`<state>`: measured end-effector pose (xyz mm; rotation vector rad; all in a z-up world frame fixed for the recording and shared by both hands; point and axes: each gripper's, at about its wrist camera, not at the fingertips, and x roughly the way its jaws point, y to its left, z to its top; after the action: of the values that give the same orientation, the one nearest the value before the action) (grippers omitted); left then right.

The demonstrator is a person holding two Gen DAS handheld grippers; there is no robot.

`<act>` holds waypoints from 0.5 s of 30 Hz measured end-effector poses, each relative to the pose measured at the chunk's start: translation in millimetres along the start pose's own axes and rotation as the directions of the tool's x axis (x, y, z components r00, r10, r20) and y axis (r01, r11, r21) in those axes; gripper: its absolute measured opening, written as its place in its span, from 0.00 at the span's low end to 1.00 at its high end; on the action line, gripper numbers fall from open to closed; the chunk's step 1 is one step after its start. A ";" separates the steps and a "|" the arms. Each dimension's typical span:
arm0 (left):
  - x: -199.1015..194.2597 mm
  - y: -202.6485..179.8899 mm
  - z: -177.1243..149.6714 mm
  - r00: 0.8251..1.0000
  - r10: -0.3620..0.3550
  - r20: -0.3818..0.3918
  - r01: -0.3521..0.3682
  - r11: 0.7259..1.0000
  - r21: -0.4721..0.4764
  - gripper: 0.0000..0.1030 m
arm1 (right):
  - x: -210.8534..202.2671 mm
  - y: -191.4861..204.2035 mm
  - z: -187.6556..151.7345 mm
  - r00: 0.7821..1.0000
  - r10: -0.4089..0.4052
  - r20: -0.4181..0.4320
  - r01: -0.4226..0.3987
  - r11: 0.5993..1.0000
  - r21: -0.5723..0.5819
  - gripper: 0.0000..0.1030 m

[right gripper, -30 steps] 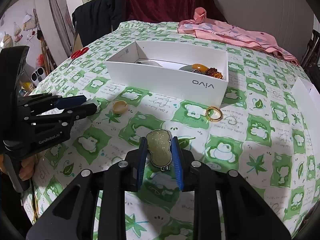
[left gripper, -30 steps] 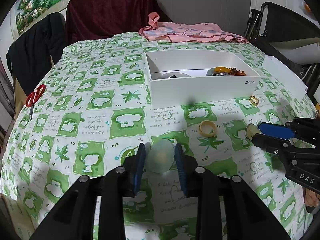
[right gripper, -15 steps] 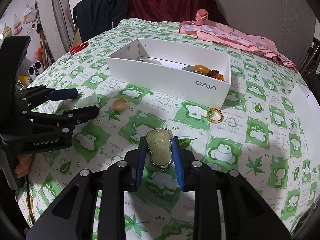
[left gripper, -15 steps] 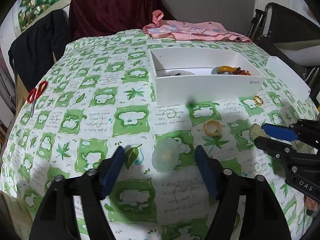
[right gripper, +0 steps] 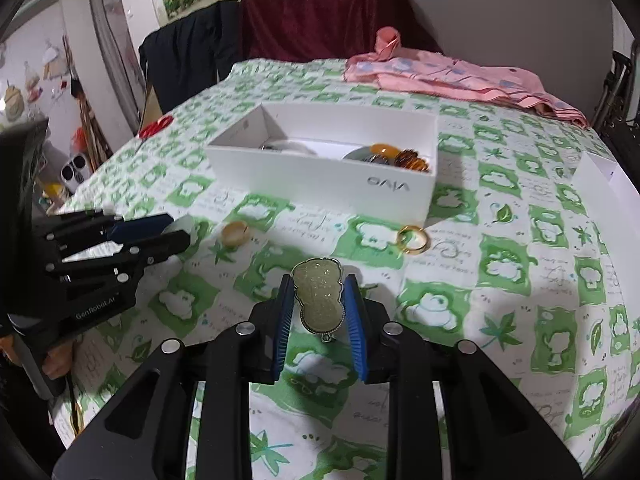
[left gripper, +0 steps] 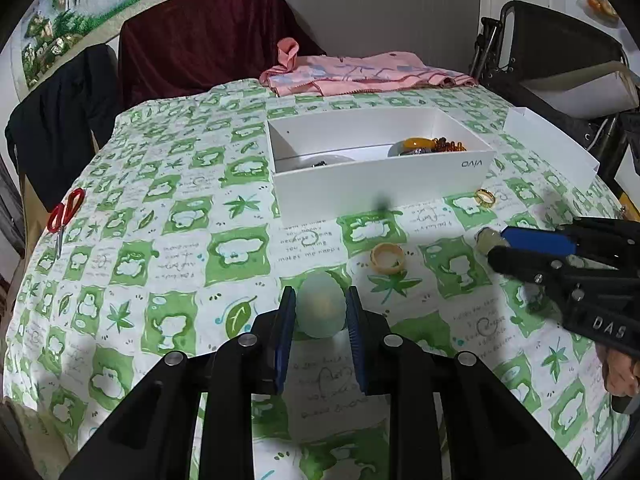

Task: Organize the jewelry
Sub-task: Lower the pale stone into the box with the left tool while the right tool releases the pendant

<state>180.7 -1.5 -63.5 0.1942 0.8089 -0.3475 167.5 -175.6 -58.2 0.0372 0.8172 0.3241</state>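
Note:
My left gripper [left gripper: 320,310] is shut on a pale green oval jade stone [left gripper: 320,306], low over the tablecloth. My right gripper [right gripper: 318,304] is shut on a carved yellow-green pendant [right gripper: 318,300] and holds it above the cloth. A white vivo box [left gripper: 380,184] [right gripper: 320,176] holds an amber piece, dark beads and a bangle. A tan ring [left gripper: 387,258] [right gripper: 235,233] and a gold ring [left gripper: 485,197] [right gripper: 413,239] lie on the cloth in front of the box. The right gripper also shows in the left wrist view [left gripper: 496,246], and the left gripper in the right wrist view [right gripper: 180,230].
Red scissors [left gripper: 64,214] lie at the table's left edge. A pink cloth [left gripper: 360,74] lies behind the box. A white box lid [left gripper: 552,148] sits at the right. Dark clothes and a maroon-covered chair stand beyond the far edge.
My left gripper was open around the pale green stone half a second ago and is now shut on it again. My right gripper still holds the pendant, raised slightly.

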 end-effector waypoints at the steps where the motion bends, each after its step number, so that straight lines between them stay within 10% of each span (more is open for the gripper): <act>1: -0.3 0.3 0.3 1.000 0.001 0.001 -0.001 1.000 -0.003 0.25 | -2.5 -0.9 0.7 1.000 0.004 0.011 -0.005 1.000 0.005 0.24; 15: -12.0 19.1 82.5 0.993 -0.037 0.115 0.050 0.993 -0.111 0.25 | -38.0 -32.6 74.6 0.983 0.054 0.176 -0.074 0.991 0.108 0.24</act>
<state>235.7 -5.9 1.9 0.0497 0.7199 -0.3496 205.8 -211.1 14.9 0.1965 0.6624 0.3299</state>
